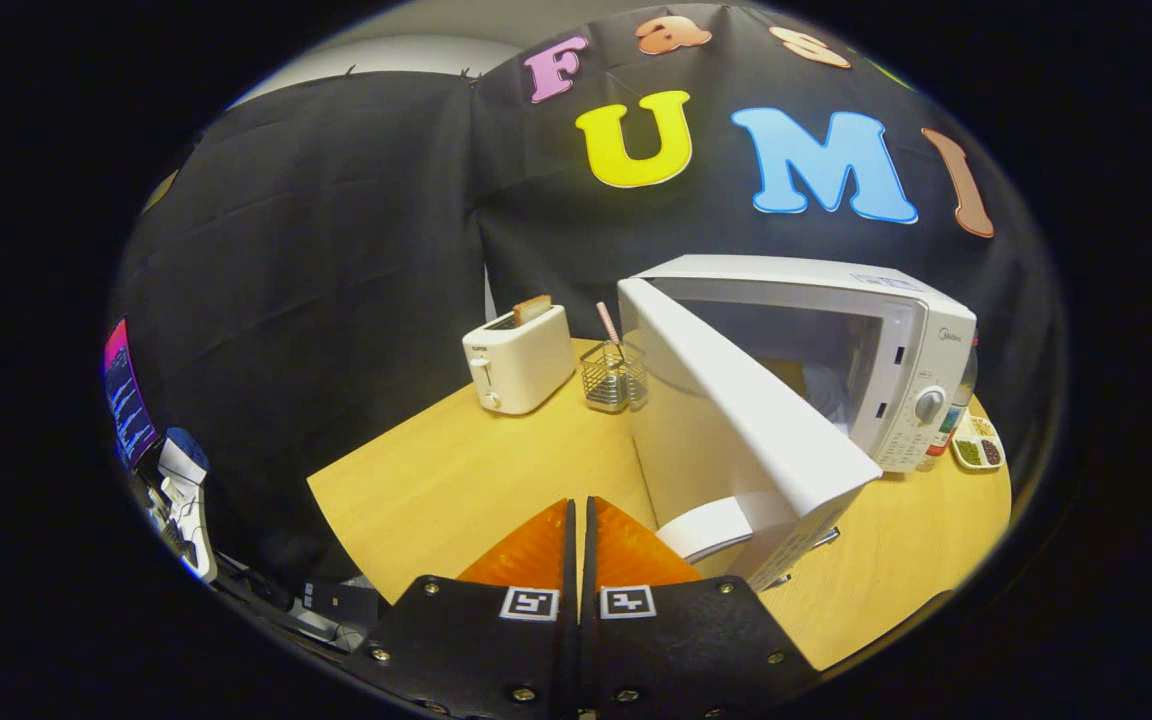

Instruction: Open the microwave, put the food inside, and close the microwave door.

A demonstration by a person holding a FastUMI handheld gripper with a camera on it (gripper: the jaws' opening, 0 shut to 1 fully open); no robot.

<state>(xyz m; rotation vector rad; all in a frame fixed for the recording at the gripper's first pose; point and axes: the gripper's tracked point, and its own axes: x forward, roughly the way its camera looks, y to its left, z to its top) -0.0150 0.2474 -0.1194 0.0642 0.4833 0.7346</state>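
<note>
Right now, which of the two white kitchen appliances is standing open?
The microwave: its door is swung wide toward the shut gripper. The toaster, further off, simply has toast poking out.

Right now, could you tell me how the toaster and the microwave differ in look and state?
The toaster is small and low with toast poking from its top slot; the microwave is far bigger, its door swung wide open. The toaster stands beyond the shut gripper, the microwave to its right. Both are white and sit on the wooden table.
</note>
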